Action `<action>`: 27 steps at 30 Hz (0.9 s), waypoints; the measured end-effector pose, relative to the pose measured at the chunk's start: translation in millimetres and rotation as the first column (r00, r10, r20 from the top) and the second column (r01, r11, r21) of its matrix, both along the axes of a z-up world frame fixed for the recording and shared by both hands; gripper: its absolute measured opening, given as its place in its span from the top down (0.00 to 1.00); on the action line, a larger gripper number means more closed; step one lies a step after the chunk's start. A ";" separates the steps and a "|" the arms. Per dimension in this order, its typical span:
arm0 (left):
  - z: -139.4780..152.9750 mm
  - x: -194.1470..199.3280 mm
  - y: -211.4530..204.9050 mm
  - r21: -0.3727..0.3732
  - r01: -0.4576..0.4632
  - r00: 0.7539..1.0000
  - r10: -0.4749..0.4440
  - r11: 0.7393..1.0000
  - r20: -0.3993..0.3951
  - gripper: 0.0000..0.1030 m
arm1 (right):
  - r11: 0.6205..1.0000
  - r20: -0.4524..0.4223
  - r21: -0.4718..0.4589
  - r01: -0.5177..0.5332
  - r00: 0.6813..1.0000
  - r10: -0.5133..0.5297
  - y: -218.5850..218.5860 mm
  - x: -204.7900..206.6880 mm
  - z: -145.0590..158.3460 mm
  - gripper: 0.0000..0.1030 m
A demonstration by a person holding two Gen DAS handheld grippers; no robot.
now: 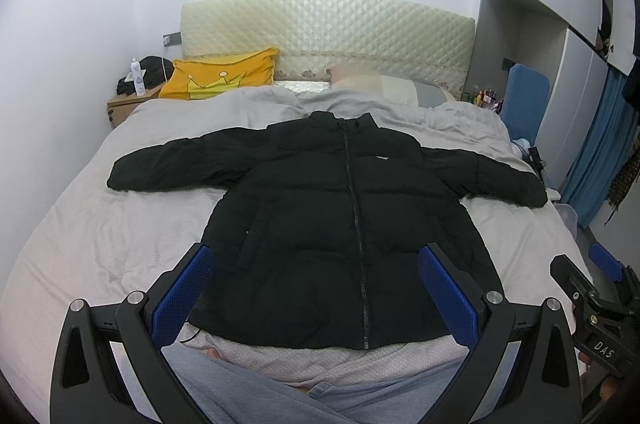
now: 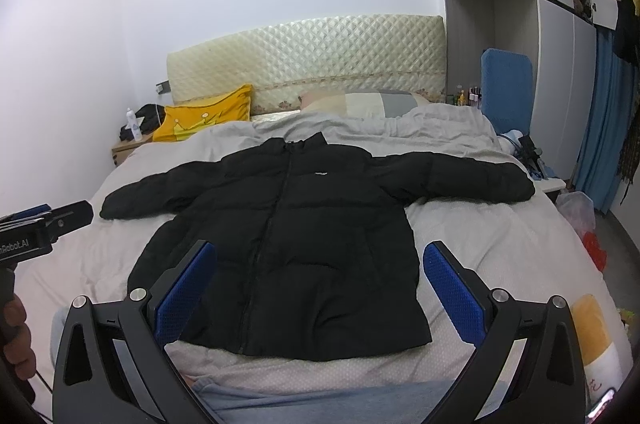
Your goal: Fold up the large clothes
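Jacket, puffy, quilted, spread flat

Black linkage gripper, blue dimpled pads, silver pivot screws, grey-blue trousers

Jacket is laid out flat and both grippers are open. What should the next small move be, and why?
Probably bring the left gripper out to the left sleeve to fold it across the chest. The black jacket lies zipped, front up, sleeves spread on the bed; both the left and the right gripper hover open near the hem, holding nothing.
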State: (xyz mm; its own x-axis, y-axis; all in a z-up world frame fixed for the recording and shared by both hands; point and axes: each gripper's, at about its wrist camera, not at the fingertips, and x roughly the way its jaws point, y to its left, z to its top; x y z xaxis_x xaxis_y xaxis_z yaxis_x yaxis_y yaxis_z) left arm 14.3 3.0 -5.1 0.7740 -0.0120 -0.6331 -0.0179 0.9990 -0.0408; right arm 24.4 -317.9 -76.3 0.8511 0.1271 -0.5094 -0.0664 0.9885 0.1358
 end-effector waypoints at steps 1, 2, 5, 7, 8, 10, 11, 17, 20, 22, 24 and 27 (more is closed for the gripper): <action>-0.5 1.6 -0.2 -0.006 0.003 1.000 -0.003 1.000 -0.002 0.00 | 1.000 -0.003 0.002 0.002 1.000 -0.002 -0.6 1.8 -0.8 0.00; -0.8 3.7 -0.1 -0.011 0.006 1.000 -0.006 1.000 -0.005 0.00 | 1.000 -0.005 0.004 0.004 1.000 -0.004 -1.3 3.0 -1.9 0.00; -2.5 7.1 -1.7 -0.009 0.013 1.000 -0.013 1.000 -0.004 0.00 | 1.000 -0.008 0.009 0.007 1.000 -0.006 -4.0 5.1 -4.7 0.00; -4.8 10.0 -3.3 -0.002 0.015 1.000 -0.015 1.000 -0.008 0.00 | 1.000 -0.010 0.008 0.012 1.000 -0.012 -5.8 7.5 -5.9 0.00; -5.8 12.1 -3.9 -0.002 0.017 1.000 -0.017 1.000 -0.010 0.00 | 1.000 -0.011 0.009 0.015 1.000 -0.015 -6.1 8.3 -6.7 0.00; -8.3 15.6 -5.3 -0.005 0.020 1.000 -0.021 1.000 -0.014 0.00 | 1.000 -0.014 0.011 0.016 1.000 -0.016 -6.7 10.4 -9.1 0.00; -9.9 17.5 -6.5 -0.007 0.024 1.000 -0.024 1.000 -0.014 0.00 | 1.000 -0.018 0.011 0.017 1.000 -0.017 -7.5 13.1 -10.8 0.00; -25.6 36.0 -8.9 -0.049 0.071 0.997 -0.072 0.996 -0.023 0.00 | 0.999 -0.030 0.036 0.018 0.999 -0.016 -18.0 29.7 -21.6 0.00; -35.7 53.4 -10.3 -0.052 0.072 0.997 -0.074 0.996 -0.035 0.00 | 0.999 -0.040 0.040 0.038 0.999 -0.036 -26.8 44.2 -30.2 0.00; -40.7 65.4 -12.9 -0.045 0.077 0.996 -0.079 0.996 -0.041 0.00 | 0.998 -0.044 0.044 0.047 0.998 -0.045 -35.1 54.8 -36.4 0.00; -44.1 76.3 -17.0 -0.032 0.093 0.995 -0.095 0.995 -0.040 0.00 | 0.997 -0.049 0.054 0.059 0.997 -0.056 -43.4 65.4 -42.2 0.00; -48.6 95.0 -21.2 -0.005 0.107 0.994 -0.108 0.994 -0.027 0.00 | 0.993 -0.045 0.084 0.088 0.995 -0.085 -64.2 86.1 -50.6 0.00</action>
